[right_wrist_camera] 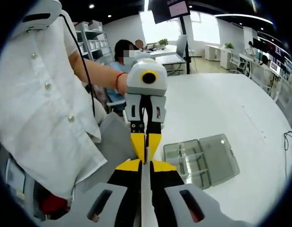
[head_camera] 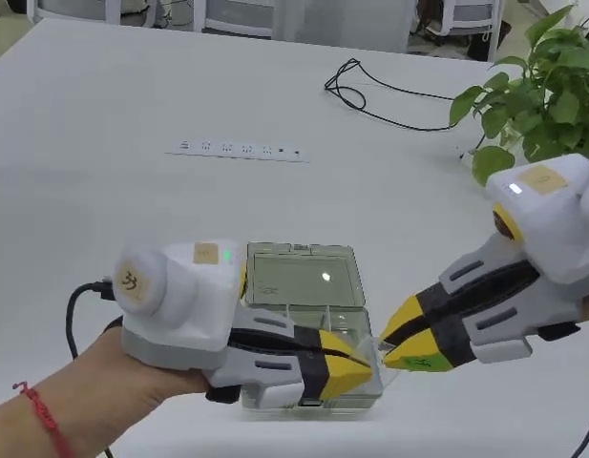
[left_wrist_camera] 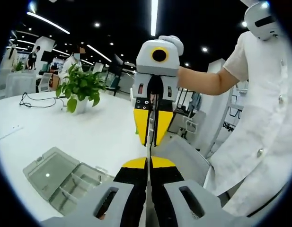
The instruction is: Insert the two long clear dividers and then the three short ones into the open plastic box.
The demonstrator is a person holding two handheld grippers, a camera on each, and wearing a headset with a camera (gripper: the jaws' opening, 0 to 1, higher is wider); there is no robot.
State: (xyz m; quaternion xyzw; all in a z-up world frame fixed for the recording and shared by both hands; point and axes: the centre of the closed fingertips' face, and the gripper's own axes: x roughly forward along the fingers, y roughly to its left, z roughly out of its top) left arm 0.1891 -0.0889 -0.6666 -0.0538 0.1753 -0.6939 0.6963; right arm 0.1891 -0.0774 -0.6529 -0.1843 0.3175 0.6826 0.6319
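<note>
Nearest, at 7 o'clock in the head view, a hand (head_camera: pixel 79 386) holds the left gripper (head_camera: pixel 366 367). The right gripper (head_camera: pixel 389 348) comes in from 4 o'clock, tip to tip with it. Both sets of jaws are nearly closed, pinching one thin clear divider (left_wrist_camera: pixel 149 151) between them. It is seen edge-on in both gripper views, so long or short cannot be told.

The divider hangs just above the near right corner of the open plastic box (head_camera: pixel 356 320), which sits at 6 o'clock on the white table (head_camera: pixel 132 95) with its lid (head_camera: pixel 304 277) folded back.

Progress: the right gripper view shows clear ribs running lengthwise and crosswise in the base, forming compartments. Insertion appears well advanced. The exact count cannot be read, and the held piece is not yet seated.

Writing: a round label (head_camera: pixel 132 281) on the left gripper carries a handwritten mark, possibly "33". The print on a green sticker (head_camera: pixel 423 363) on the right gripper's tip is unreadable.

Farther off are a power strip (head_camera: pixel 239 150) at 11 o'clock, a black cable (head_camera: pixel 370 95) at 1 o'clock and a potted plant (head_camera: pixel 542 95) at 2 o'clock.
</note>
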